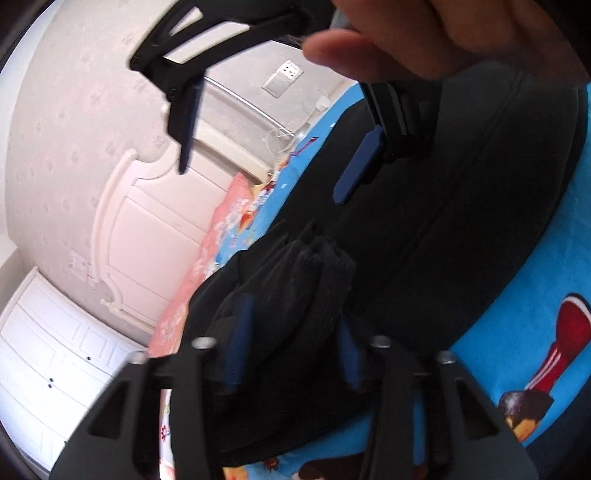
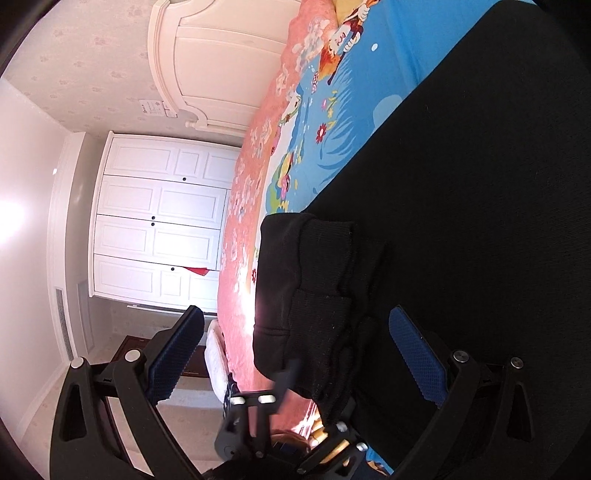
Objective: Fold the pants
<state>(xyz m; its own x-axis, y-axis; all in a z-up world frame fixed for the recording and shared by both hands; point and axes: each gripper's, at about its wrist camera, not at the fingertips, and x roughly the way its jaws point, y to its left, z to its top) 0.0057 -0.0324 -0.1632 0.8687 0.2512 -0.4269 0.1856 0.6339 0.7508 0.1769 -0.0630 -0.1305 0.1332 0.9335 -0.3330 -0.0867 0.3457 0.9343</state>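
Observation:
Black pants (image 1: 461, 221) lie spread over the bed. In the left wrist view my left gripper (image 1: 295, 314) is shut on a bunched, ribbed cuff end (image 1: 317, 269) of the pants, with the blue pads pressing the fabric from both sides. My right gripper (image 1: 266, 162) hangs above and beyond it with the jaws wide apart, a hand (image 1: 424, 33) on it. In the right wrist view the right gripper (image 2: 295, 314) is open, and the cuff (image 2: 314, 266) sits between its fingers without touching the pads. The left gripper (image 2: 295, 376) holds that cuff from below. The pants (image 2: 480, 184) fill the right side.
The bed has a blue cartoon sheet (image 1: 535, 295) with a pink border (image 2: 258, 166). A white headboard (image 1: 147, 221) and a white wardrobe (image 2: 159, 221) stand beyond the bed. A dark nightstand (image 2: 129, 347) is on the floor beside it. A wall socket (image 1: 282, 77) is on the far wall.

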